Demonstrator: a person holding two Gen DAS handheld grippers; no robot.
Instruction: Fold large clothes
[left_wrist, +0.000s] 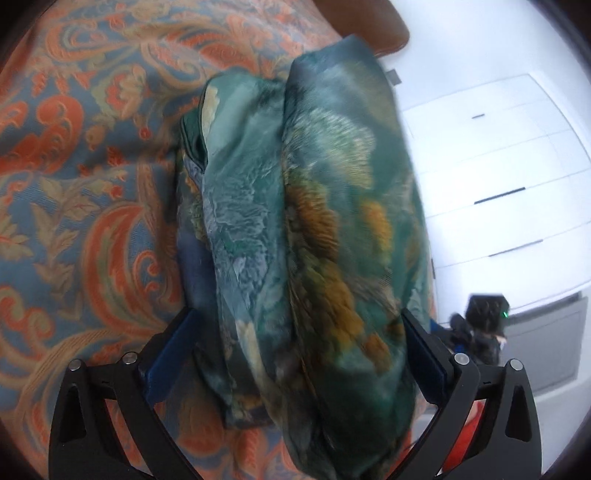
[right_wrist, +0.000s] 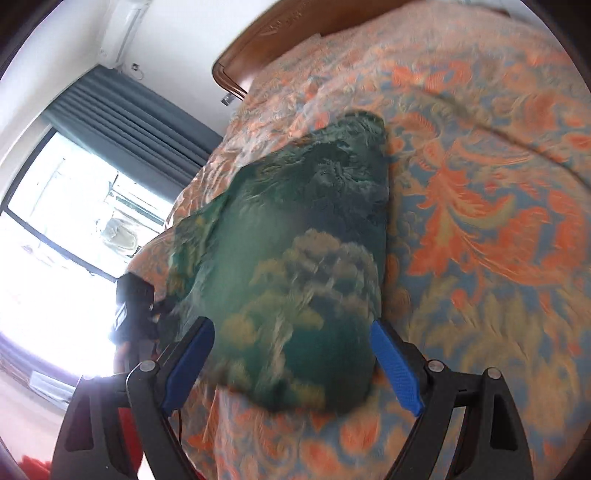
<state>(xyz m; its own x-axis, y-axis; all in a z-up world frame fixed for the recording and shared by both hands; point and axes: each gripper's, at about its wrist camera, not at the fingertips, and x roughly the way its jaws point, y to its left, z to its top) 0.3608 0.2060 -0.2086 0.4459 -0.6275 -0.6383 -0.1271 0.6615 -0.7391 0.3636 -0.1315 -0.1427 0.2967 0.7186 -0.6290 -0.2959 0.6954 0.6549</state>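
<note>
1. While I am watching both wrist views, the green garment (left_wrist: 314, 229) is lying bunched on the bed (left_wrist: 74, 184), between the left gripper (left_wrist: 295, 332) jaws, which look spread; grip unclear.
2. My right gripper (right_wrist: 295, 343) jaws are standing released, the garment between them.

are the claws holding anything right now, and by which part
Both claws stand wide around the folded green garment on the bedspread: left claw, right claw. Whether the pads press its sides cannot be told.

Garment (right_wrist: 295, 258) motion-blurred; left claw (left_wrist: 295, 332) fingertips hidden behind its folds
</note>
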